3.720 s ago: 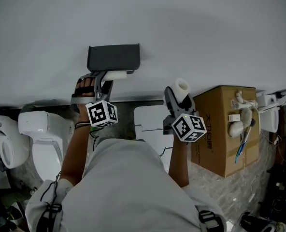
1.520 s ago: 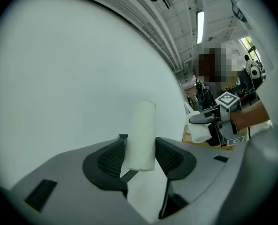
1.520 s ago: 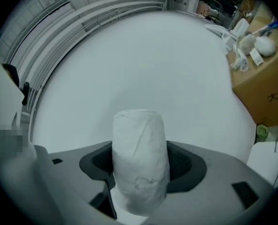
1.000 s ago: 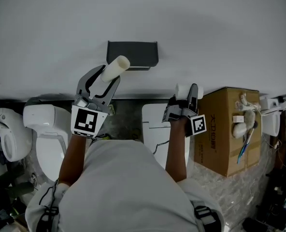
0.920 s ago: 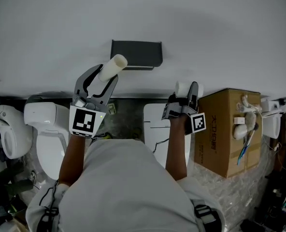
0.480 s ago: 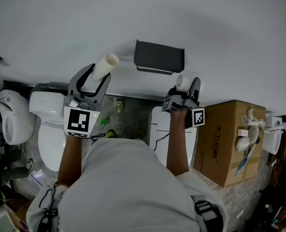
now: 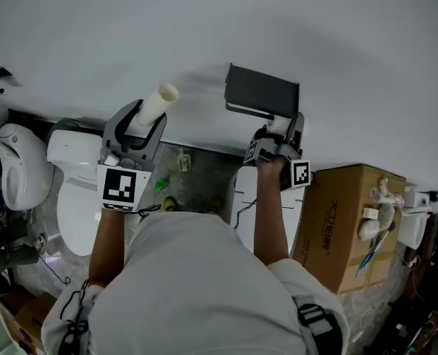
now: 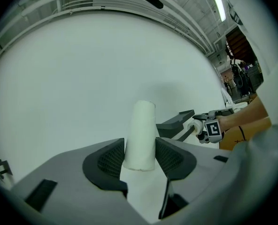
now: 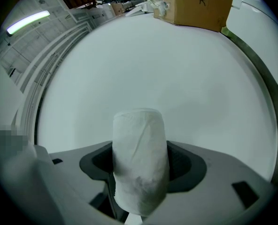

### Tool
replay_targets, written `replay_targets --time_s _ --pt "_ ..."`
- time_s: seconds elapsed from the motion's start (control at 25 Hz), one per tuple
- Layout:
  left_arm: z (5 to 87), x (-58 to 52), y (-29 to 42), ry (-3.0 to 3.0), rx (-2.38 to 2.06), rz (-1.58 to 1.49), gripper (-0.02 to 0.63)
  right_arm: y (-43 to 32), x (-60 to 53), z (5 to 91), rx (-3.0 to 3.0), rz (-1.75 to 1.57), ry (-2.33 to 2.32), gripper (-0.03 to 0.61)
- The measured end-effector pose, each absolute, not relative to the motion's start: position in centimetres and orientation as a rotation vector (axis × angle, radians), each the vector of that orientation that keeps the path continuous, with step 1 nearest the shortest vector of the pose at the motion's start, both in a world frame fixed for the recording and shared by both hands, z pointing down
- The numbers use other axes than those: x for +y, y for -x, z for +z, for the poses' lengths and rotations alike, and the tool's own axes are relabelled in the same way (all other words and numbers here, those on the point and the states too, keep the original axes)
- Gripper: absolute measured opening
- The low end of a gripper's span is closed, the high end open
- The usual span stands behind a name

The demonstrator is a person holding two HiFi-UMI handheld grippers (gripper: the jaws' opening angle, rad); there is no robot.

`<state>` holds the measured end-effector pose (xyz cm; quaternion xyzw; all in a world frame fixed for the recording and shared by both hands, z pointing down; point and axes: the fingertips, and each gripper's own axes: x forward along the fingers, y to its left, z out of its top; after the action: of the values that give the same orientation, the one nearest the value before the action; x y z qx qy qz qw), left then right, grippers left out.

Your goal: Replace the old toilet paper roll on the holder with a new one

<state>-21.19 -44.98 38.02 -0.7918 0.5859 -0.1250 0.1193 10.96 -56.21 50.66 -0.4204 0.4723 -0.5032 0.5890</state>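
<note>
White wall (image 7: 204, 28) fills the upper half of the head view. The dark holder (image 7: 262, 93) is fixed to it at upper centre-right, and no roll shows on it. The left gripper (image 7: 146, 115) is clamped on the core (image 7: 160, 98), a thin pale tube sticking up out of the jaws. It sits well left of the holder, probably to keep the spent piece clear of the work. The right gripper (image 7: 280, 137) grasps the roll (image 9: 139, 158) round its middle, pads sunk a little into the soft paper. It sits just below the holder's right end, likely so the roll can be lined up with the bar. Gripping across the sides leaves both ends of the roll free for threading. A toilet (image 7: 75, 198) at lower left and a box (image 7: 337, 213) at lower right play no part.
</note>
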Motion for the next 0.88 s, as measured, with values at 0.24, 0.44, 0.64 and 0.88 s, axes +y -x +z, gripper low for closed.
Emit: replay_targets --time_s 0.24,0.44,0.64,0.88 --pt "38.7 -43.8 22.5 2.300 1.773 -0.416 0.225 -8.2 -56.1 50.4 1.139 -1.214 0.977 0.307" --pt "39.1 -43.0 25.3 2.281 1.810 -0.419 0.225 -4.0 -56.1 50.6 1.174 -1.254 0.971 0.307" --pt "39.4 -41.7 26.9 2.262 1.846 -0.423 0.225 -1.7 -55.7 50.4 1.213 -1.265 0.963 0.295" --pt "39.4 -40.7 28.2 2.245 1.885 -0.413 0.225 0.8 -55.7 50.9 1.273 -1.299 0.952 0.296"
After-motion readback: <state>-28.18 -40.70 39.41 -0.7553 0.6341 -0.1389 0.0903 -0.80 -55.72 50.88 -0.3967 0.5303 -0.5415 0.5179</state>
